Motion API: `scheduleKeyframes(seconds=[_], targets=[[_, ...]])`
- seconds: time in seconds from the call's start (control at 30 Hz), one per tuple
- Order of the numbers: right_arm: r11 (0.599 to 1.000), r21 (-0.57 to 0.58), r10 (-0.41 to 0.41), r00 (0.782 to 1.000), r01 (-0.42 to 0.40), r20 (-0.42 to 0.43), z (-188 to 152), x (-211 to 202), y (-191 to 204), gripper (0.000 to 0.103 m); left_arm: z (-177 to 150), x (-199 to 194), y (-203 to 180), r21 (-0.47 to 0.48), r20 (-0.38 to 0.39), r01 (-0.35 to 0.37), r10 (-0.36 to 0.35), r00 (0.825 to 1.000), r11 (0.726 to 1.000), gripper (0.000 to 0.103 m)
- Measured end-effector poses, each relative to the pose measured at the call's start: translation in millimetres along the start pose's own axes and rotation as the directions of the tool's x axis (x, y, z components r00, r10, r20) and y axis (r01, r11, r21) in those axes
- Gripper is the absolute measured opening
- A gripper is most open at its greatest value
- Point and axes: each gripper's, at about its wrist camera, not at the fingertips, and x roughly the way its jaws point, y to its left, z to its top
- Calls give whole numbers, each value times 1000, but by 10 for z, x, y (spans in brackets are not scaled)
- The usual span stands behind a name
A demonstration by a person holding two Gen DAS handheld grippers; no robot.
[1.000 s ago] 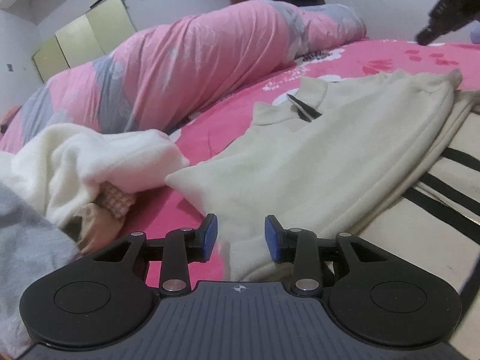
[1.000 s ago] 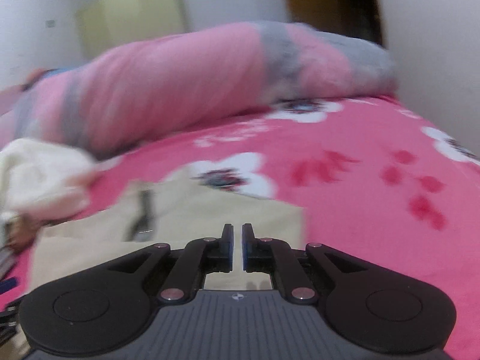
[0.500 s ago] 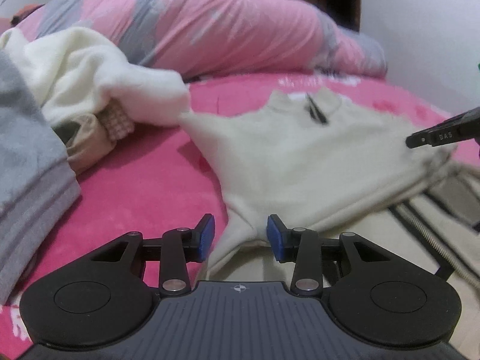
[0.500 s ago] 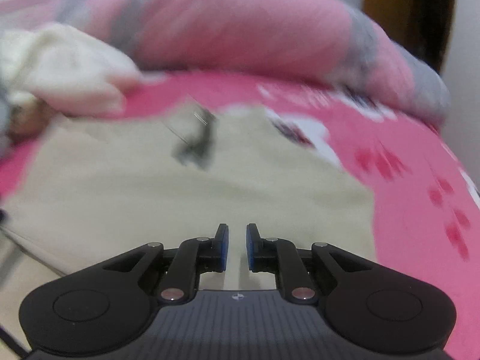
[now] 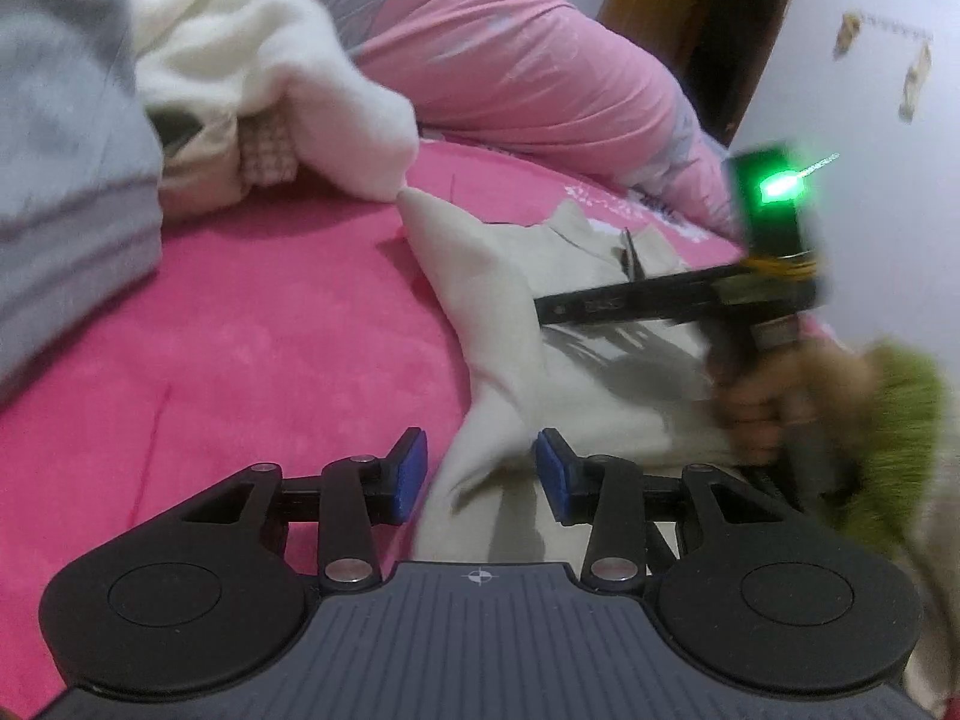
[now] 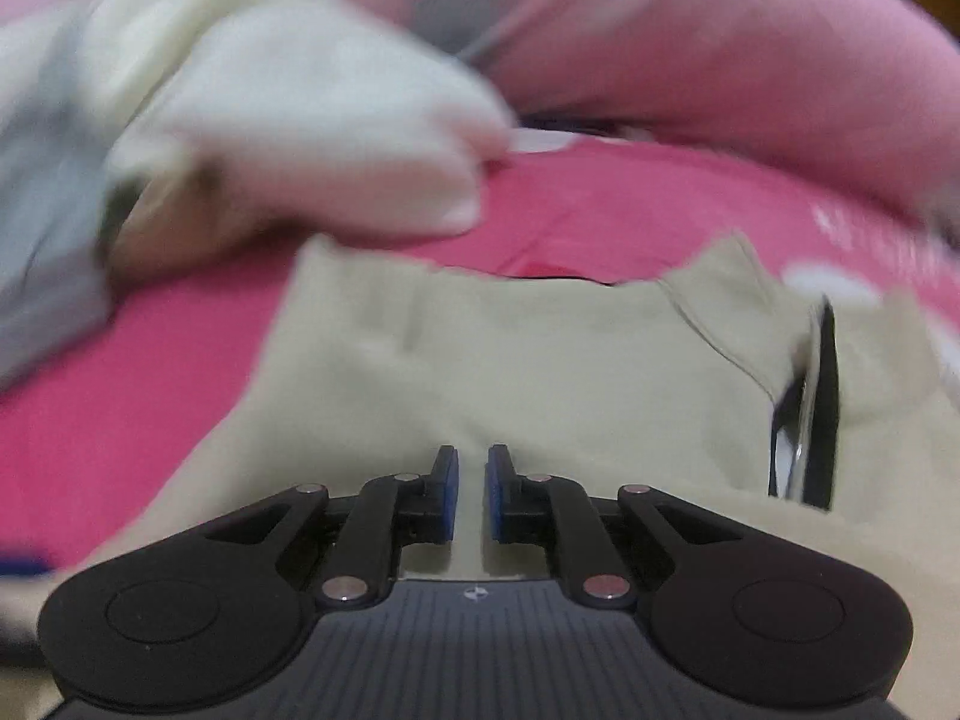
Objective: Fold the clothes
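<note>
Cream knit top with a raised collar and a short dark zip (image 5: 576, 324) lies spread on the bright pink fleece bedsheet (image 5: 252, 348), collar toward the far edge of the bed, its near left edge bunched into a ridge; my left claw (image 5: 480, 471) stands wide apart, blue pads either side of that ridge without pinching it, placed so, I judge, to take the edge for a fold; my right claw (image 6: 472, 492) hovers low over the chest of the top, pads drawn narrow with a slit between and nothing clearly in them; cloth below is blurred, so whether it brushes the fabric I cannot tell; in the left view the right hand (image 5: 762, 396) holds its tool over the top's far side. Around: heap of white fleece and grey garments (image 5: 198, 60) at the left edge, touching the top's shoulder corner, which could snag a fold; rolled pink-and-grey quilt (image 5: 540, 60) along the far edge; green sleeve cuff (image 5: 894, 414).
</note>
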Motion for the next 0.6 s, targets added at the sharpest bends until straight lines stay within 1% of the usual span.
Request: scheduleKeyframes(seconds=[0.03, 0.07, 0.13, 0.2, 0.27, 0.3, 0.37, 0.4, 0.43, 0.47, 0.5, 0.53, 0.6], targets=[[998, 62, -6, 1000, 6, -10, 58, -26, -75, 8, -27, -6, 40, -7, -2, -1, 1, 1000, 1000, 40], [997, 73, -30, 999, 32, -16, 101, -76, -81, 9, -49, -23, 84, -20, 4, 13, -12, 1000, 1000, 40], [998, 22, -61, 998, 61, -4, 162, -204, 15, 10, -62, -42, 159, -61, 15, 41, -40, 999, 997, 40], [1000, -14, -25, 999, 26, 34, 218, -367, 147, 10, -71, -35, 198, -86, 19, 53, -52, 998, 995, 39], [997, -40, 68, 995, -65, 67, 291, -476, 307, 10, -83, -44, 199, -91, 22, 54, -52, 998, 994, 38], [993, -71, 96, 993, -91, 69, 312, -472, 402, 10, -90, -50, 197, -93, 24, 54, -52, 998, 994, 37], [988, -138, 78, 997, -73, 29, 297, -247, 577, 10, -98, -58, 182, -89, 25, 48, -46, 999, 995, 37], [983, -172, 64, 998, -61, 10, 287, -127, 659, 10, -105, -64, 172, -83, 25, 44, -42, 999, 996, 37], [979, -205, -2, 1000, -2, -15, 238, 81, 678, 10, -111, -72, 163, -78, 25, 42, -40, 999, 996, 37], [964, -252, -91, 996, 86, -11, 170, 270, 667, 10, -118, -79, 156, -73, 25, 39, -38, 999, 997, 37], [956, -261, -127, 991, 130, 28, 146, 327, 643, 10, -121, -83, 160, -74, 25, 38, -37, 999, 996, 37], [964, -223, -138, 990, 142, 34, 160, 336, 579, 10, -124, -86, 167, -77, 26, 38, -36, 999, 996, 37], [968, -185, -167, 985, 172, 42, 190, 245, 532, 11, -130, -92, 180, -81, 27, 37, -35, 999, 996, 37]])
